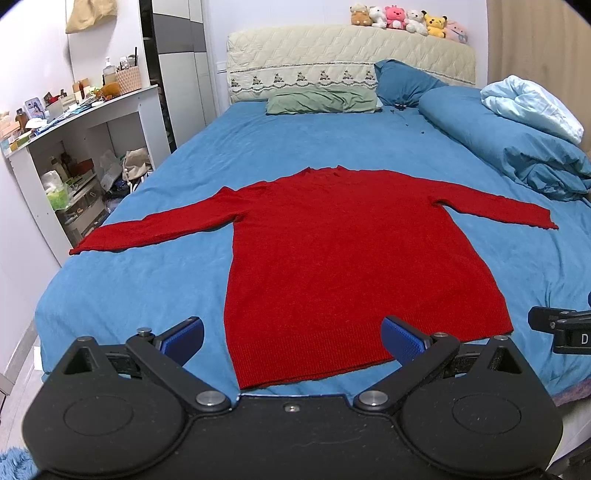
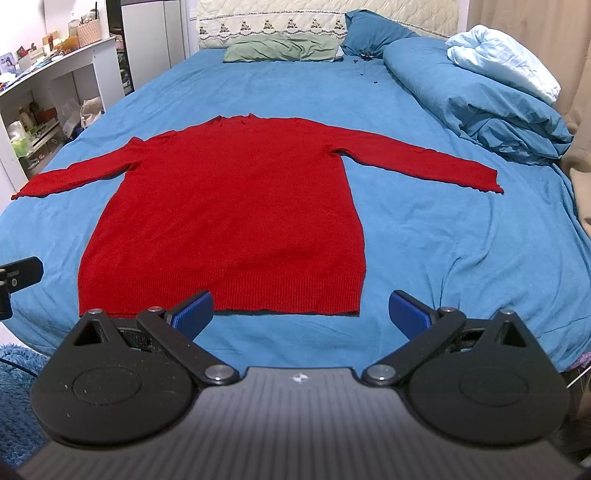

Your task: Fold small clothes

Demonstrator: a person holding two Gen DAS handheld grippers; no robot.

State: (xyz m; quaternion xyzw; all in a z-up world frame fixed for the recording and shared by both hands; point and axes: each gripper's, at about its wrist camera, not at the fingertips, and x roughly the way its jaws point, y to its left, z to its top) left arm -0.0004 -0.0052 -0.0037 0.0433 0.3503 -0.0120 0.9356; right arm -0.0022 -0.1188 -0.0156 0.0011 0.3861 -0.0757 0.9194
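A red long-sleeved knit sweater [image 1: 343,251] lies flat on the blue bed sheet [image 1: 147,288], both sleeves spread out, hem toward me. It also shows in the right wrist view [image 2: 229,206]. My left gripper [image 1: 293,338] is open and empty, held just above the hem near its left corner. My right gripper [image 2: 301,312] is open and empty, just short of the hem near its right corner. Part of the right gripper [image 1: 561,328] shows at the left view's right edge. Part of the left gripper [image 2: 16,277] shows at the right view's left edge.
A green pillow [image 1: 321,99], a blue pillow [image 1: 402,79] and a bunched blue and white duvet [image 1: 517,136] lie at the bed's far end and right side. Plush toys [image 1: 406,20] sit on the headboard. Cluttered white shelves [image 1: 74,147] stand left of the bed.
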